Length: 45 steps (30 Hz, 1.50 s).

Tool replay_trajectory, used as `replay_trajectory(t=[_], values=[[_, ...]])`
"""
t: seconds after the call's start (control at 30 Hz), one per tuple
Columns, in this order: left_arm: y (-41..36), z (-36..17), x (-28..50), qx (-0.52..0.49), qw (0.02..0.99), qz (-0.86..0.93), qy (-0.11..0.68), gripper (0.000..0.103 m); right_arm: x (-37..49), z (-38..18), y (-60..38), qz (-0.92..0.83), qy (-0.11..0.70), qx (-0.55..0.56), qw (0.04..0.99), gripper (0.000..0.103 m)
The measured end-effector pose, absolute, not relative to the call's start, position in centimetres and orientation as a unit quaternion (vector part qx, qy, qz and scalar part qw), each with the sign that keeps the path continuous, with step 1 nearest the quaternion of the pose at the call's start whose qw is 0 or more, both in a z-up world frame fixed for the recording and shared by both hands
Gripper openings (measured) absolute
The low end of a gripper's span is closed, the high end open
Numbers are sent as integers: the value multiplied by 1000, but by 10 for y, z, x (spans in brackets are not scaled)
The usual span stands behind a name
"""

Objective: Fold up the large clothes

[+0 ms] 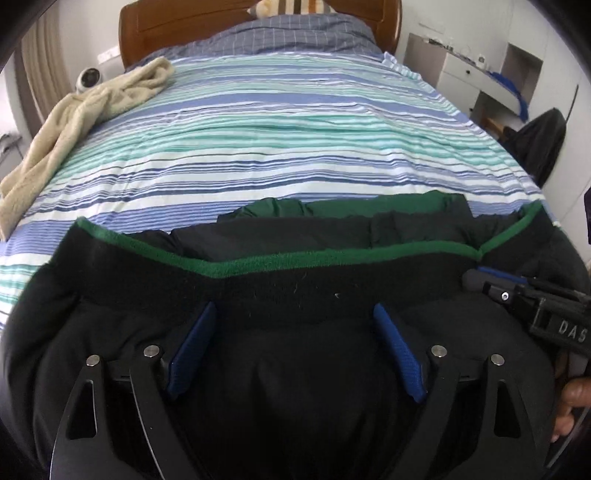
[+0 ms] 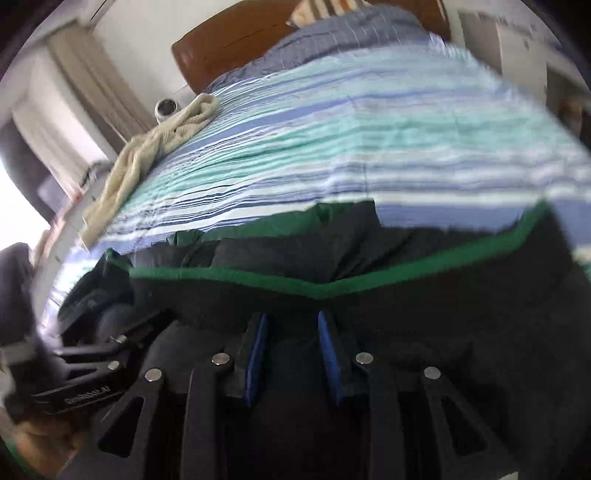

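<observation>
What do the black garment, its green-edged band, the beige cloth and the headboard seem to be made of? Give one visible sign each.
Black garment: likely smooth, matte synthetic shell; puffy folds suggest padding.
Green-edged band: ribbed knit; fuzzy surface with lint specks.
Beige cloth: terry or fleece; nubby, soft pile.
Headboard: wood or wood veneer, glossy; reddish-brown with sheen.
</observation>
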<state>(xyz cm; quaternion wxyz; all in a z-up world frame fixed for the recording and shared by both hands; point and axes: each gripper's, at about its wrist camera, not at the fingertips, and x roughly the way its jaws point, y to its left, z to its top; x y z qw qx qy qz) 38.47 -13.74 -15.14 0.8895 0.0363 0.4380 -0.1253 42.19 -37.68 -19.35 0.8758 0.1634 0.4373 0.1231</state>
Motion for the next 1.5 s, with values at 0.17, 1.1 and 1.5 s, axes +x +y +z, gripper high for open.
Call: replay_trajectory(t=[0.17,1.1,1.5], values=[[-142,-155,383,43,894,-117,430,88,421,-203,-376,121,429,166,880,27],[-152,-119,295,61,875,-192,441,75,315,-160,-380,80,416,94,901,30],[-154,-145,254,90,878,-176,436,79,201,-161,-383,63,388,94,915,30]])
